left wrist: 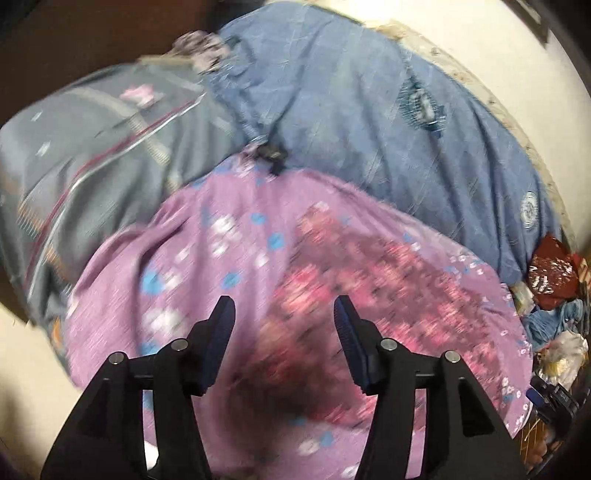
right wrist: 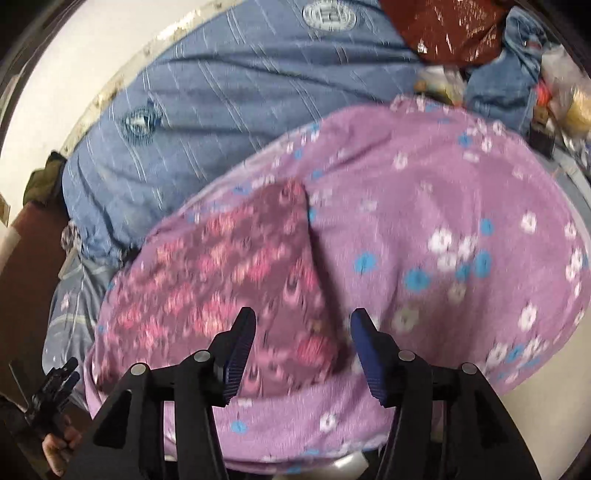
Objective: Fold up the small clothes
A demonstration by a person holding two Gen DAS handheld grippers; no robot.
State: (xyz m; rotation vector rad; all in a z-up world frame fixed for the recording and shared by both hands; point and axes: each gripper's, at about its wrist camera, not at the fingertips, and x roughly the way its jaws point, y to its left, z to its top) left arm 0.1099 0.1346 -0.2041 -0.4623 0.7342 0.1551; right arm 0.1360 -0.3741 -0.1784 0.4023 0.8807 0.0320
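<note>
The small maroon cloth with a pink printed pattern (right wrist: 236, 273) lies flat on a lilac sheet with white and blue flowers (right wrist: 443, 229), with one pointed corner towards the far side; in both views motion blur hides its finer detail; the right tool (right wrist: 303, 343) hovers over its near edge, jaws spread apart and gripping nothing; the left tool (left wrist: 284, 332) hangs above the same cloth (left wrist: 351, 266), likewise released; a blue striped quilt with round emblems (right wrist: 229, 96) lies beyond the lilac sheet, and a grey patterned fabric (left wrist: 92, 155) sits beside it; a dark red shiny bag (right wrist: 443, 29) rests among clutter at the far edge.
</note>
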